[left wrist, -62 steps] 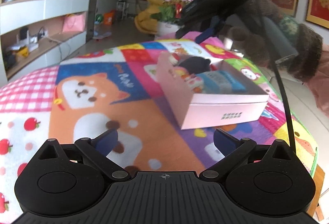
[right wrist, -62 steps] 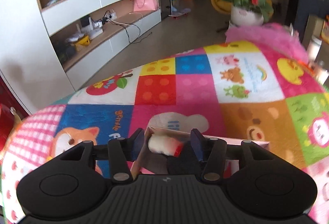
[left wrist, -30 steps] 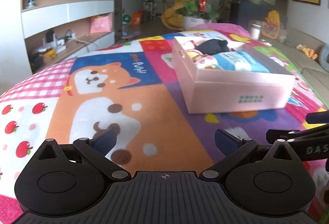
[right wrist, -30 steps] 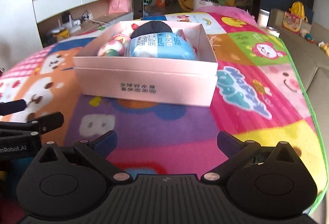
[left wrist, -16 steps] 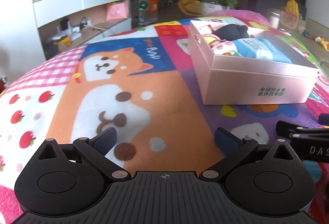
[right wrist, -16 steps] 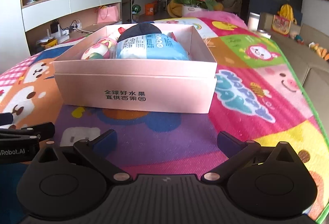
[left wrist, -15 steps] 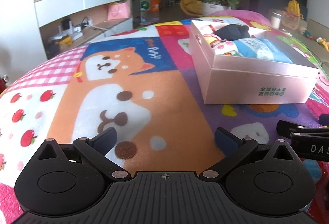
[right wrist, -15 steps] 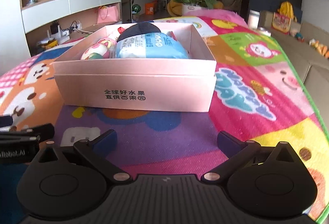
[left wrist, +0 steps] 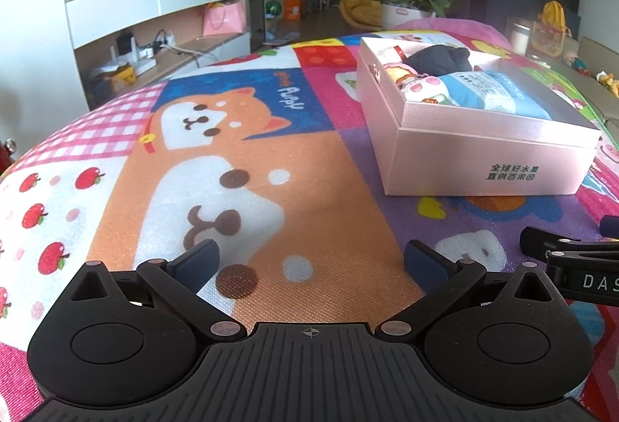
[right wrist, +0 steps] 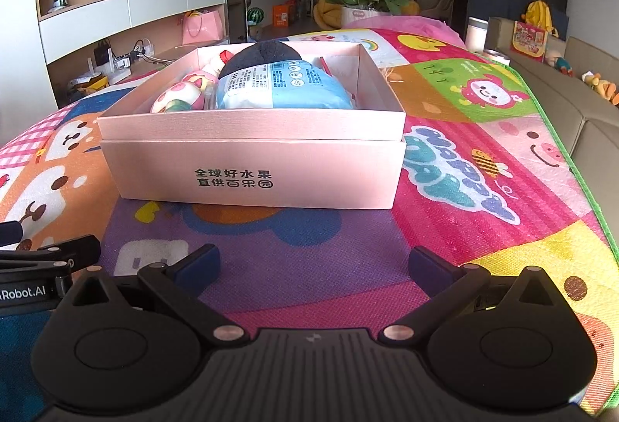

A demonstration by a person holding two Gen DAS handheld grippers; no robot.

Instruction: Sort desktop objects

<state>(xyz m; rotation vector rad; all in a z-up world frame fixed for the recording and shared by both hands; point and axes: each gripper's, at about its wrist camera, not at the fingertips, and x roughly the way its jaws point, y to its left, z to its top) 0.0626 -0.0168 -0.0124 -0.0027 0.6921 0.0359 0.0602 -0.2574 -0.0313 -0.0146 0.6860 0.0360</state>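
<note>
Your left gripper (left wrist: 309,261) and right gripper (right wrist: 314,265): jaws wide, holding nothing, low over play mat (left wrist: 317,213). Ahead, pink box (right wrist: 255,158) sits on mat, holding blue pack (right wrist: 282,89), dark pouch (right wrist: 267,54), small toys (right wrist: 178,96). Mat's green edge (right wrist: 561,135) near on your right.

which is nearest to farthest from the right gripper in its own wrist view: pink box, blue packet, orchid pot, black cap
1. pink box, straight ahead of the right gripper on the mat.
2. blue packet, inside the box, toward its front.
3. black cap, inside the box, behind the packet.
4. orchid pot, far back, beyond the mat.
</note>
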